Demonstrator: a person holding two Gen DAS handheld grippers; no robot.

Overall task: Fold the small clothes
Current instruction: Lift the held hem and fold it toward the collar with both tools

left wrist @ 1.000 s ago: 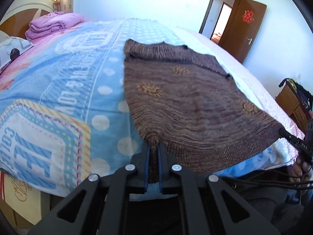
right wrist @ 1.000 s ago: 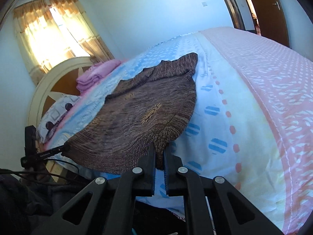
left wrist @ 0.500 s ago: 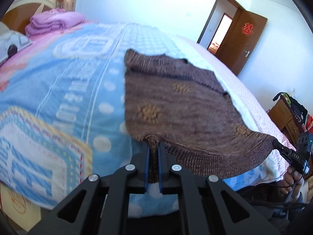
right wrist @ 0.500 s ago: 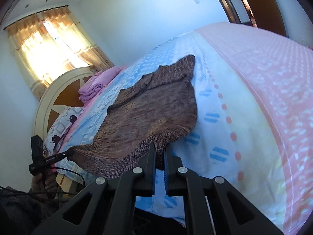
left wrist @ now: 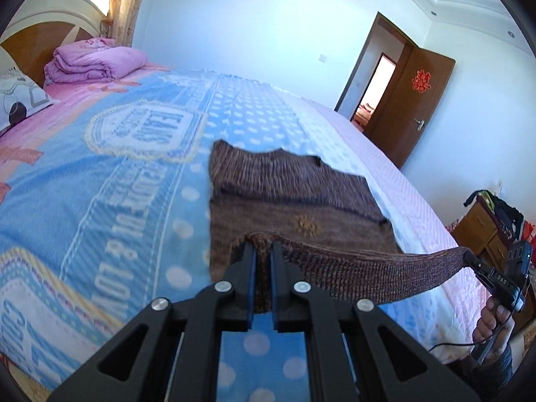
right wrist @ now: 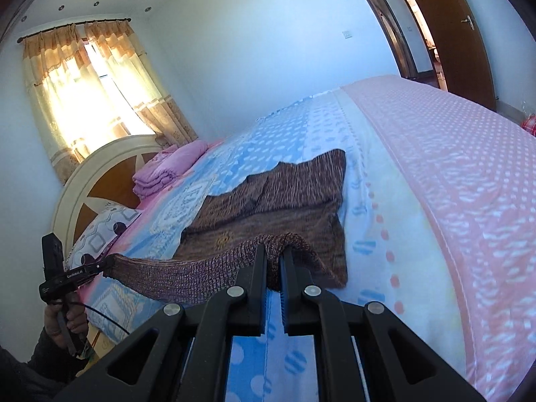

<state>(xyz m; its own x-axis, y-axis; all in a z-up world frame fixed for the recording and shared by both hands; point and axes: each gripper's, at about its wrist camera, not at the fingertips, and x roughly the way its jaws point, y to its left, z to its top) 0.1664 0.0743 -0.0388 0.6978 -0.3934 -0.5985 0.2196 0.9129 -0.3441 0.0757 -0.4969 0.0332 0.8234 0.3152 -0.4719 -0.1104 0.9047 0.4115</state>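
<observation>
Pale walls (left wrist: 254, 16); sunlit curtains (right wrist: 97, 90); open brown door (left wrist: 412, 100).

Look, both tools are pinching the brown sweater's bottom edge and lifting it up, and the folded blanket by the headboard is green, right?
Almost. The folded blanket by the headboard is purple, not green; the left wrist view shows it plainly. The rest holds: the left tool and the right tool each pinch the brown sweater at its bottom edge, raised off the bed.

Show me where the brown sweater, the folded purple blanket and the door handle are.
brown sweater (left wrist: 268, 181), left wrist view, flat far part.
folded purple blanket (left wrist: 97, 63), left wrist view, top fold.
door handle (left wrist: 418, 122), left wrist view, metal lever.
</observation>
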